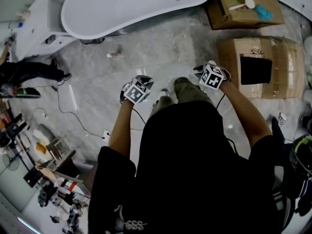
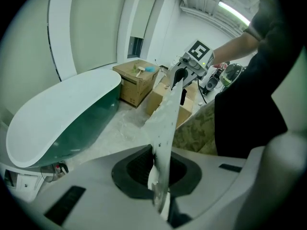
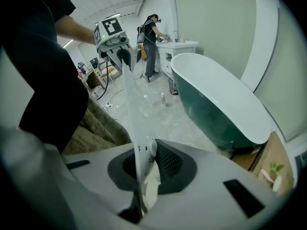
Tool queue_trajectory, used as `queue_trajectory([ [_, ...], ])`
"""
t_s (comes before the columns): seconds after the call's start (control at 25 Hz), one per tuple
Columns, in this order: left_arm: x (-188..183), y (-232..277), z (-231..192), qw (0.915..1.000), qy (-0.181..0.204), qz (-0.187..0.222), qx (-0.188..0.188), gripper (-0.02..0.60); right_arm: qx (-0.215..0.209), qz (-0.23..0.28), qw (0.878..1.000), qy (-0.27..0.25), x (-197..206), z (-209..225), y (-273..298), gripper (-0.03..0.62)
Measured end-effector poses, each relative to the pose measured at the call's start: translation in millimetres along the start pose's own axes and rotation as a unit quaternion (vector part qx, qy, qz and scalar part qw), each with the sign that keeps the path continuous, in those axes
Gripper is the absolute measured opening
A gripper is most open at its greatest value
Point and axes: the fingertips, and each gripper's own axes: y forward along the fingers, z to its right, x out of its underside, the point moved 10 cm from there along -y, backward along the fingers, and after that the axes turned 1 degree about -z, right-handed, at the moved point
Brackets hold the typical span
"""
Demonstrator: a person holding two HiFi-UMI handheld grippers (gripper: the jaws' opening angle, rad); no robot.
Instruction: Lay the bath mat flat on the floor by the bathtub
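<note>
The left gripper (image 2: pixel 158 176) and right gripper (image 3: pixel 144 162) each clamp the clear bath mat (image 2: pixel 168 114), mid-frame below the bathtub (image 1: pixel 131 4)

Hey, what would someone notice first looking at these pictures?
The big white bathtub fills the top of the head view. Below it, the left gripper and right gripper are each shut on an edge of a see-through bath mat, held stretched between them above the floor. Cardboard boxes sit at the right.
</note>
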Motion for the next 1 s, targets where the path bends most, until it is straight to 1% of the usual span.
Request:
queue_trajectory([
  [0.16,-17,5,-8,0.9998,-0.003,-0.018,-0.005,0.027,-0.012,0.009,1.0,0.008,8,16,3,0.029],
  [0.24,-24,6,-10,0.9993,0.017,-0.033,-0.01,0.027,-0.016,0.009,1.0,0.007,9,22,4,0.029],
  [0.36,-34,6,-18,0.9959,0.064,-0.062,-0.017,0.026,-0.021,0.008,1.0,0.002,6,32,9,0.029],
  [0.44,-37,6,-31,0.9946,0.074,-0.071,-0.017,0.026,-0.023,0.007,1.0,0.002,0,39,14,0.029],
  [0.6,-26,10,-65,0.9961,0.062,-0.062,-0.006,0.026,-0.023,-0.001,1.0,0.013,-17,47,33,0.029],
  [0.72,-10,12,-90,0.998,0.044,-0.044,0.009,0.026,-0.02,-0.011,0.999,0.034,-36,53,46,0.029],
  [0.88,10,13,-112,0.999,0.024,-0.029,0.026,0.026,-0.014,-0.025,0.998,0.063,-55,53,61,0.029],
  [0.96,18,15,-130,0.9987,0.028,-0.027,0.034,0.028,-0.008,-0.034,0.996,0.079,-67,57,71,0.029],
  [1.0,22,19,-138,0.9981,0.036,-0.031,0.038,0.028,-0.004,-0.036,0.995,0.094,-72,60,77,0.029],
])
